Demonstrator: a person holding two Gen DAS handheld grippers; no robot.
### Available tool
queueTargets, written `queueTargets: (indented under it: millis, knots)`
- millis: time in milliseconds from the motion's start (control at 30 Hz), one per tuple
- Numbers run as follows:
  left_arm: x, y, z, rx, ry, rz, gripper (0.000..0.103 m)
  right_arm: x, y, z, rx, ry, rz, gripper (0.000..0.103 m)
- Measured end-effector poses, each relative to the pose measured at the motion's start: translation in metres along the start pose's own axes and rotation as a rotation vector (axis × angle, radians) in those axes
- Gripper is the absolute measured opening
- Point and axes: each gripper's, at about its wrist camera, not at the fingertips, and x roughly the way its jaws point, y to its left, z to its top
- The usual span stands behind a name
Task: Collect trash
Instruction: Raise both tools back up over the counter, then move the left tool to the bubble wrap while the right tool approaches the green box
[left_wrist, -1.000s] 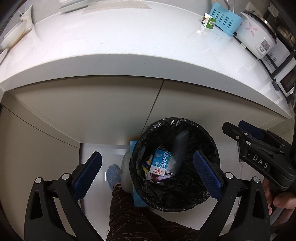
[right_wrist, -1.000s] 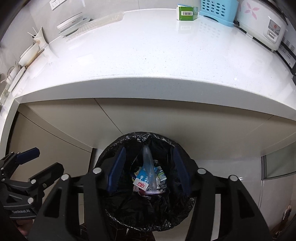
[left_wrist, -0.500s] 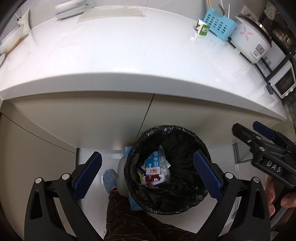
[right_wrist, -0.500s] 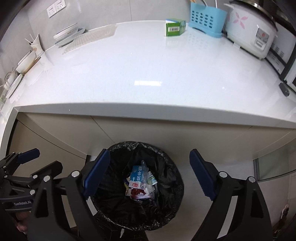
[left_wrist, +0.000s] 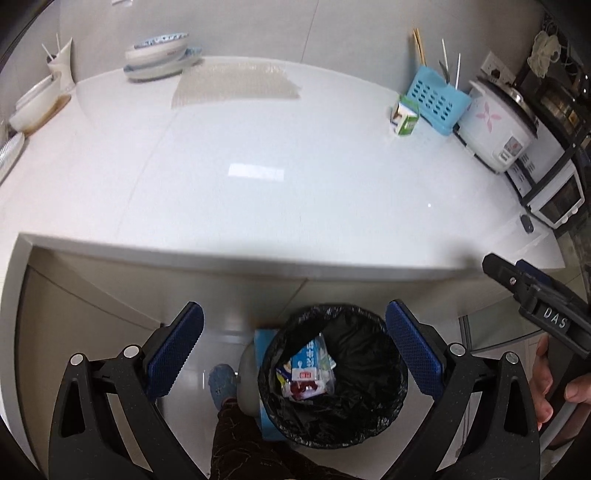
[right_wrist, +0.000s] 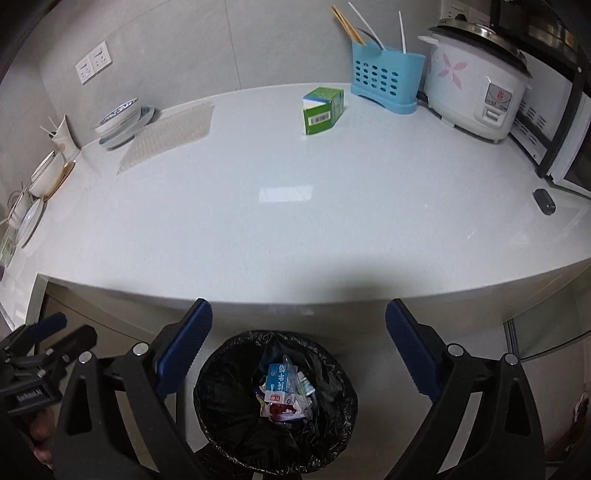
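Both grippers raised and tilted up since a second ago. Right gripper (right_wrist: 297, 350): jaws, then narrow around a clear bottle over the bin (right_wrist: 275, 402), now spread wide, empty. Bottle now lies among the trash (right_wrist: 284, 391). Bin smaller in both views; more of the surface (right_wrist: 295, 229) and green carton (right_wrist: 323, 110) visible.
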Motion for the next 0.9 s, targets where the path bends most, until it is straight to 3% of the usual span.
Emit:
queueTargets:
  millis: [367,900]
  knots:
    - [0.013,0.021,0.096,0.011,-0.044,-0.034,0.097,0.013,0.011,0.064,0.039,-0.034,-0.064,0.095]
    - [0.072,0.073,0.226,0.014,-0.016,-0.015,0.097,0.066,0.012,0.162,0.12,-0.029,-0.119,0.095]
